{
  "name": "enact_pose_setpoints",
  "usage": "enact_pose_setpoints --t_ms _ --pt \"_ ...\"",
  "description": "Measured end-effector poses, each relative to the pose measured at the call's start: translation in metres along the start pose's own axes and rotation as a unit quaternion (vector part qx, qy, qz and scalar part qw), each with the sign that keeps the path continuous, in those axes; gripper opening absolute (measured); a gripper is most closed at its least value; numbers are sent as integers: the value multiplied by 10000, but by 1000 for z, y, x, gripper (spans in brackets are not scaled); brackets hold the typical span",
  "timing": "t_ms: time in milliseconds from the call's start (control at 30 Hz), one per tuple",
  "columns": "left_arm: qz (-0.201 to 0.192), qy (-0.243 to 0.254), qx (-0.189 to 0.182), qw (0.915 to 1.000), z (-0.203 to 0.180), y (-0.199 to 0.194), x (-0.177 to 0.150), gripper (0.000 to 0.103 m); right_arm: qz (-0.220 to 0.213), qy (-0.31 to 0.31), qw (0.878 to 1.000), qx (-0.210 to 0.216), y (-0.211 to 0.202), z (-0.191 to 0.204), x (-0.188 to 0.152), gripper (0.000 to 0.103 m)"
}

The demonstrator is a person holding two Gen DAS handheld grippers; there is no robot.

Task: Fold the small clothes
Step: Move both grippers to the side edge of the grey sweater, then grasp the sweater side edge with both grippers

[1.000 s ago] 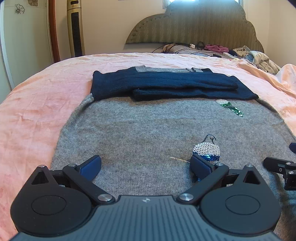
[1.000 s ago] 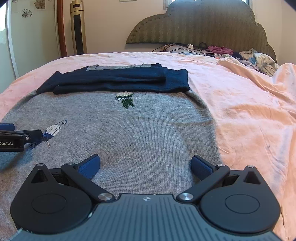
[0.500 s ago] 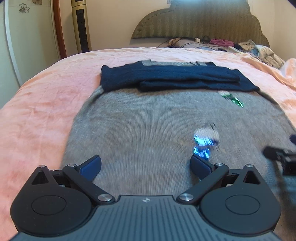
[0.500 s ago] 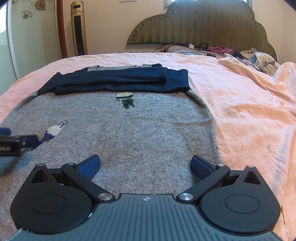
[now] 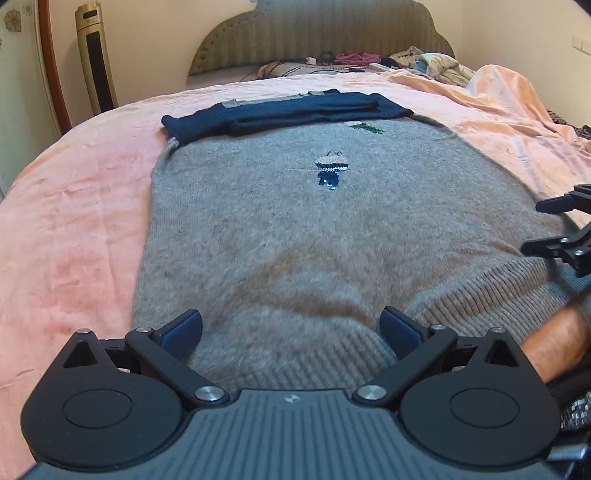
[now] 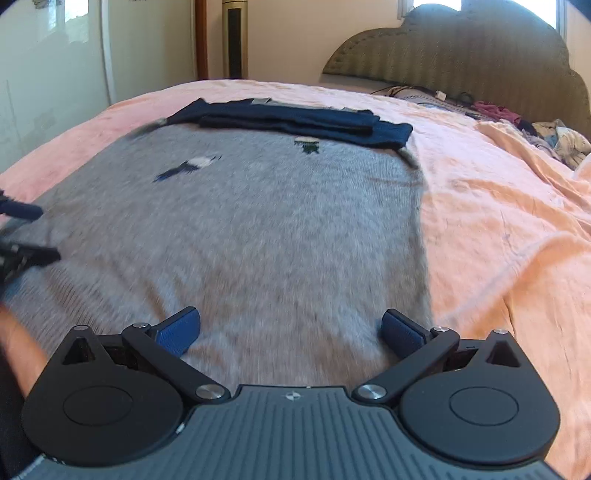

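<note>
A grey knit sweater point(image 5: 295, 229) lies flat on the pink bedspread point(image 5: 74, 206), its navy sleeves point(image 5: 288, 110) folded across the top. It also shows in the right wrist view point(image 6: 258, 229). Its ribbed hem point(image 5: 325, 362) lies between my left gripper's fingers. My left gripper point(image 5: 291, 328) is open over the hem's left part. My right gripper point(image 6: 291, 328) is open over the sweater's lower right part; it shows at the right edge of the left wrist view point(image 5: 554, 225). The left gripper shows at the left edge of the right wrist view point(image 6: 26, 232).
A padded headboard point(image 5: 321, 33) stands at the far end, with a pile of loose clothes point(image 5: 424, 62) below it. A tower fan point(image 5: 94, 59) stands by the wall at the left. The bedspread bunches into folds point(image 6: 517, 206) at the right.
Both grippers have pulled back toward the near edge of the bed. The ribbed hem has come into the left wrist view. Both stay open.
</note>
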State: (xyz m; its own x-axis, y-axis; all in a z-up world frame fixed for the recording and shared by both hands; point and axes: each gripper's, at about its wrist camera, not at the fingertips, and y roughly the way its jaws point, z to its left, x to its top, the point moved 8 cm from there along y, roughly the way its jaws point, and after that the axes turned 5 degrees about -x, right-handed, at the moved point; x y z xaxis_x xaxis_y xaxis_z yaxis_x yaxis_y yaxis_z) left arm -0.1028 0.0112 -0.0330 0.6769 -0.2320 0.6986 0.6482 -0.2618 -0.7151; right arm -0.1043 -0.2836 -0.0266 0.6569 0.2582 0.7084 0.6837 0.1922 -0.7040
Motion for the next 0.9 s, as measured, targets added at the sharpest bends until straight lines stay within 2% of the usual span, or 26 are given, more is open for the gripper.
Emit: enact_pose_setpoints --t_ms 167,267,333,400,467,533,567,600,667,733,767,800,833,867,900 --pt "123 -330 -153 9993 24 -21 -12 103 706 67 9973 207 -29 -15 -14 103" --pt "228 -979 -375 9942 46 -30 -20 103 881 1056 9902 243 -42 -49 -22 103" --pt "101 -1588 -785 9841 56 -37 -21 103 1071 1924 9742 501 -43 -67 -28 103" --pt "36 -2411 -1455 9595 65 -39 -20 103 1085 2507 9563 1040 -43 -70 -28 103" --pt "52 -3329 -2316 9141 71 -37 -22 103 1166 2793 9367 1759 -40 -57 -24 103" --pt "124 -4068 -3072 8602 74 -34 -27 103 1252 2866 9243 2188 -35 -45 -22 103" --pt "132 -4251 -3259 8444 75 -32 -30 103 1264 2858 9225 2266 -33 -42 -21 103" --pt "94 -4325 -3308 8387 76 -33 -31 102 1255 2913 9199 2305 -31 -42 -19 103" --pt "71 -4425 -3378 8307 77 -34 -30 102 1221 3130 9111 2389 -30 -48 -17 97" --pt "96 -4514 -3328 8279 79 -33 -31 95 1242 3402 8994 2449 -28 -56 -17 69" --pt "165 -4512 -3317 8283 79 -31 -32 81 1301 3481 8944 2488 -25 -60 -16 62" --pt "289 -4493 -3271 8308 77 -28 -34 64 1364 3463 8948 2468 -22 -59 -16 53" --pt "477 -4444 -3148 8373 76 -24 -37 51 1440 3410 8969 2419 -19 -57 -19 49" --pt "624 -4355 -3027 8455 76 -21 -41 44 1451 3395 8973 2422 -18 -56 -21 45" --pt "699 -4280 -2967 8508 75 -20 -42 34 1510 3404 8958 2426 -16 -55 -23 31"
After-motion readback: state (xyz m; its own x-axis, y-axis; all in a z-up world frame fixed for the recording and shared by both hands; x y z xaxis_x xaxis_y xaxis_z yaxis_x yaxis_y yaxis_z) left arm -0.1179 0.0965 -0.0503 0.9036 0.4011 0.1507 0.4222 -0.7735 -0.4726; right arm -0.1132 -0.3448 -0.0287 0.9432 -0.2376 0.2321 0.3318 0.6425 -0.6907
